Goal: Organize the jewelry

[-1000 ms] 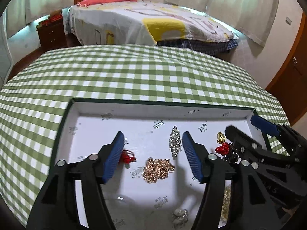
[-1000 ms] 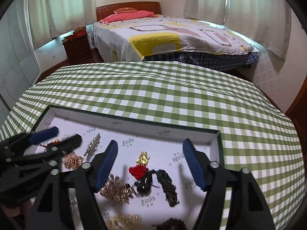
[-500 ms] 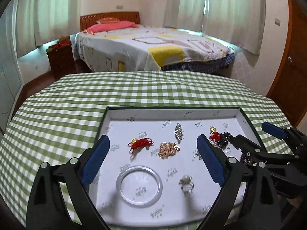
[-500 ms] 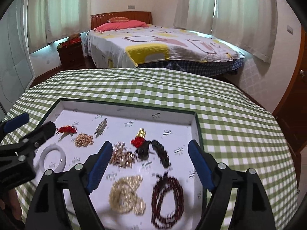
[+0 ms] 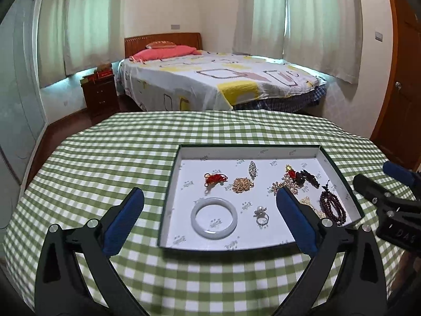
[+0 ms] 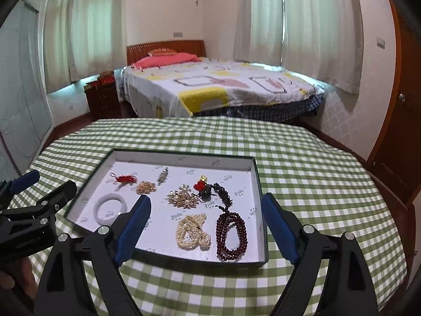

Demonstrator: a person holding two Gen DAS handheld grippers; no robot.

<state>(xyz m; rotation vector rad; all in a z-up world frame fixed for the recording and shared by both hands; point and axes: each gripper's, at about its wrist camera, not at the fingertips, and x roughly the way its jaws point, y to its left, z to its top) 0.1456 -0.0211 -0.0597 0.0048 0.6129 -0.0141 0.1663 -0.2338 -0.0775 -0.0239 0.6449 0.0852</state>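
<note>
One shallow tray (image 6: 259, 184) on the checked tablecloth (image 6: 315, 184) holds one white bangle (image 5: 214, 217), one ring (image 5: 262, 217), one pearl strand (image 6: 193, 231), one dark red bead string (image 6: 231, 233); left gripper (image 5: 210, 210) and right gripper (image 6: 206, 214), two, empty, jaws opening.

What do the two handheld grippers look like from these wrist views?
Both are the same build: the left gripper and right gripper have black angular plastic arms with cut-out openings, silver round screw heads at the pivots, and long blue pads on the fingers. The right gripper's body carries faint raised lettering, unreadable here. No cables or sleeves are visible.
</note>
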